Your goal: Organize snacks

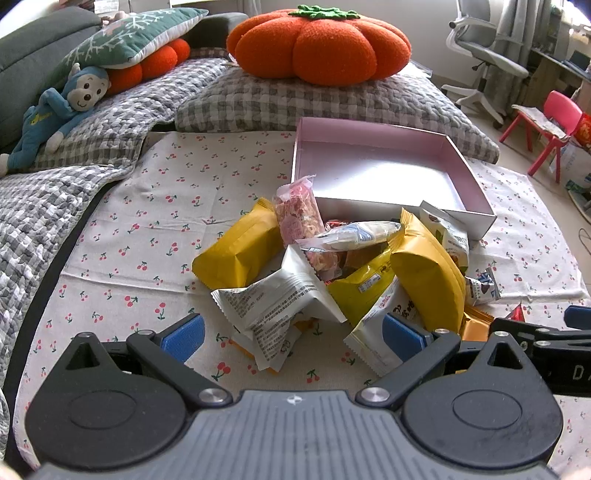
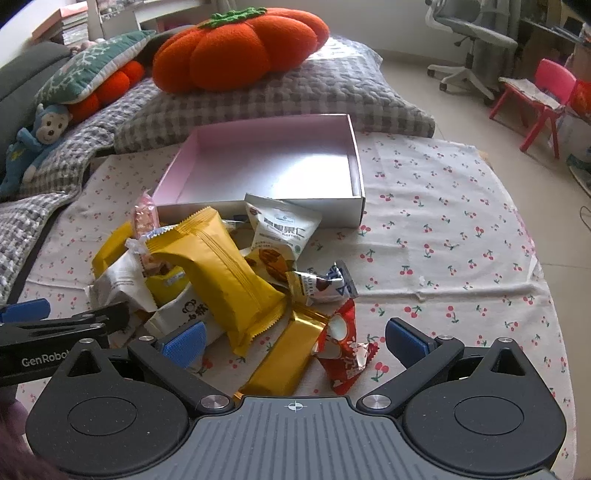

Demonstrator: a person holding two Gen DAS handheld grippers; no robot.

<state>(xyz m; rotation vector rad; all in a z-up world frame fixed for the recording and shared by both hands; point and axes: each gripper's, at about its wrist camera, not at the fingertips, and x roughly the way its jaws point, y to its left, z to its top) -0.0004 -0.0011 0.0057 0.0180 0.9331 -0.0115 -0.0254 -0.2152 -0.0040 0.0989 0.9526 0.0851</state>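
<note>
Surface: a table under a white cherry-print cloth (image 2: 443,206); the cloth is creased near its 3 o'clock edge in the right wrist view. An open pink box (image 1: 373,162), nothing inside, sits at 12 o'clock from the snack pile (image 1: 332,266). The pile touches the box's near wall. In it: yellow packets, white packets with printed text, a pink-speckled bar (image 1: 299,214), and a red wrapper (image 2: 345,354) at the near edge.

Left gripper (image 1: 293,334): fingers spread wide, nothing between them, poised over the near side of the pile; a white packet (image 1: 273,302) lies between the blue pads.

Right gripper (image 2: 295,341): fingers likewise apart and empty, with a gold bar (image 2: 284,358) and the red wrapper lying between the pads.

Room: beyond the table at 12 o'clock, a grey checked quilt (image 1: 295,99) bearing an orange pumpkin cushion (image 1: 321,44). At 10 o'clock, a blue monkey toy (image 1: 55,110) under a green patterned pillow (image 1: 129,33). At 2 o'clock, a grey office chair (image 1: 487,55) and a small red chair (image 1: 546,129) on a pale tiled floor.
</note>
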